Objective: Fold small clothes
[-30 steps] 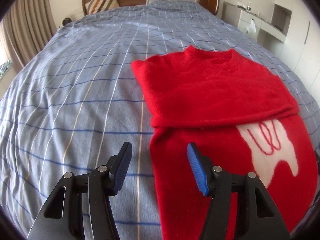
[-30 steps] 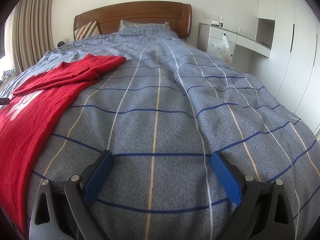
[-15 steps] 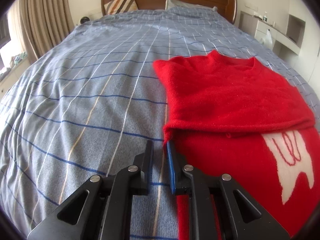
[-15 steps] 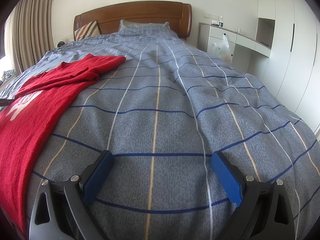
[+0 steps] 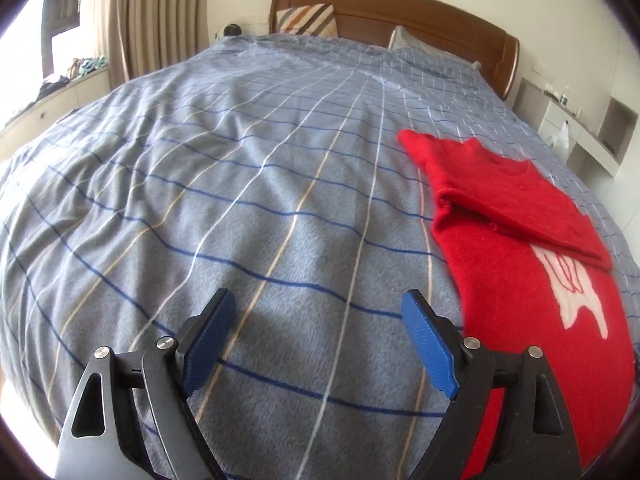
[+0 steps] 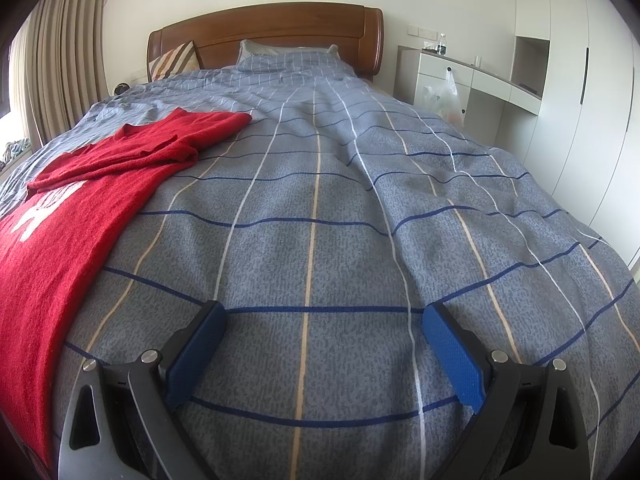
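A red sweater (image 5: 516,272) lies flat on a blue-grey checked bedspread (image 5: 256,208), its sleeves folded across the chest so that a doubled band of red covers the upper part of a white motif (image 5: 576,300). In the left wrist view the garment sits toward the right side of the bed; in the right wrist view it runs along the left edge of the frame.

The left gripper (image 5: 318,308) hovers over bare bedspread just beside the sweater's left edge — its blue-padded jaws are opening and stand wide, with nothing but cloth of the bed beneath the gap. The right gripper (image 6: 322,316) hangs over the bedspread well clear of the sweater, jaws spread wide and empty.

Behind — a wooden headboard (image 6: 280,32), a striped cushion (image 6: 176,60) and a matching pillow (image 6: 288,56). White cabinets (image 6: 472,76) line the right wall, beige curtains (image 5: 152,12) the left.
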The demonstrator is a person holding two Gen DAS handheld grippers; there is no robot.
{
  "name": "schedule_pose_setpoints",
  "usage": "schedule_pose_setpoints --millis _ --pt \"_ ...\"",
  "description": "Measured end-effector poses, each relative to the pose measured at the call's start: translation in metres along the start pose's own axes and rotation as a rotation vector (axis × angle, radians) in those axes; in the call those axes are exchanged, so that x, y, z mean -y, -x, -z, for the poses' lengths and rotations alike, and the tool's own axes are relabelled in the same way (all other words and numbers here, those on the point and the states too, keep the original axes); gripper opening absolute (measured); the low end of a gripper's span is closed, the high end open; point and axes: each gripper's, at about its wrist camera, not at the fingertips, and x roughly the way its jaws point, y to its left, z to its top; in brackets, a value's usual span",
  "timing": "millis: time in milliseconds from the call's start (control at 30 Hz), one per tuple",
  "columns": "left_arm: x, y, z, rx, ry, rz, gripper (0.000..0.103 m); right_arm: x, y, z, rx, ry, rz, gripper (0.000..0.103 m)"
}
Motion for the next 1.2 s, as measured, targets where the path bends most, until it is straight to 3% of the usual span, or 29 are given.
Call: schedule_pose_setpoints --millis 67,400,1200 --pt "-0.009 -0.006 0.013 -0.001 0.034 0.002 0.087 0.000 0.000 0.000 0.000 0.000 0.000 0.098" --pt "-0.001 -0.012 0.020 0.014 -0.022 -0.010 0.099 0.000 0.000 0.000 0.001 0.000 0.001 0.098" --pt "0.003 -0.012 0.022 0.015 -0.030 -0.016 0.101 -0.001 -0.001 0.001 0.001 0.000 0.002 0.099"
